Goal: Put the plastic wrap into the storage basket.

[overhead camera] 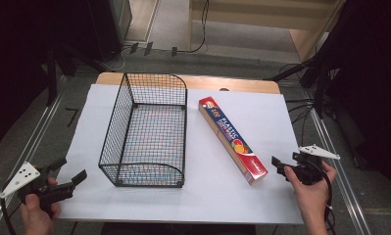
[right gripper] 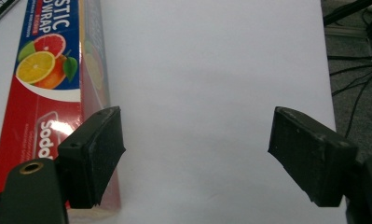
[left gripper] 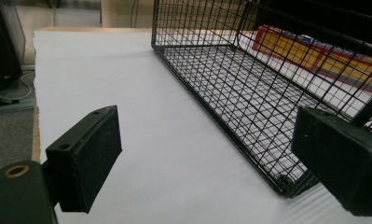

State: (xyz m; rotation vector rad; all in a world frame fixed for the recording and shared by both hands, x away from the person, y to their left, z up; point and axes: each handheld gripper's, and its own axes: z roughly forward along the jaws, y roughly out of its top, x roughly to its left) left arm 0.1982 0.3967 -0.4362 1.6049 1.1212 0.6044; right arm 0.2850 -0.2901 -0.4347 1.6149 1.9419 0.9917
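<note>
High view: black wire-mesh basket (overhead camera: 146,132) standing empty on the white-covered worktop (overhead camera: 261,196), left of centre, long axis running from near edge to far edge. Long red-and-blue cardboard box of plastic wrap (overhead camera: 232,138) lying flat to the basket's right, slanting from the far middle toward the near right corner, apart from the basket. Right gripper (overhead camera: 280,167) low at the near right edge, just beside the box's near end, jaws spread, nothing between them. Left gripper (overhead camera: 70,175) at the near left corner, off the basket's near-left corner, likewise spread and empty. Left gripper view: both black pads wide apart over bare white surface; basket's near corner just ahead on the right side, box visible through the mesh beyond. No contact with anything. Right gripper view: jaws released, wide gap over bare worktop; box's near end alongside the left-hand pad (right gripper: 93,151), whether touching it not clear, the box outside the gap rather than within it. Judged step: approach to the box, grasp not yet made. Next move likely calls for shifting the right gripper sideways so the box's narrow width falls between the pads, then closing near the end or nearer the middle for balance; long box may droop or swing if pinched at the tip. Basket the probable destination; left gripper placed to steady it.
</note>
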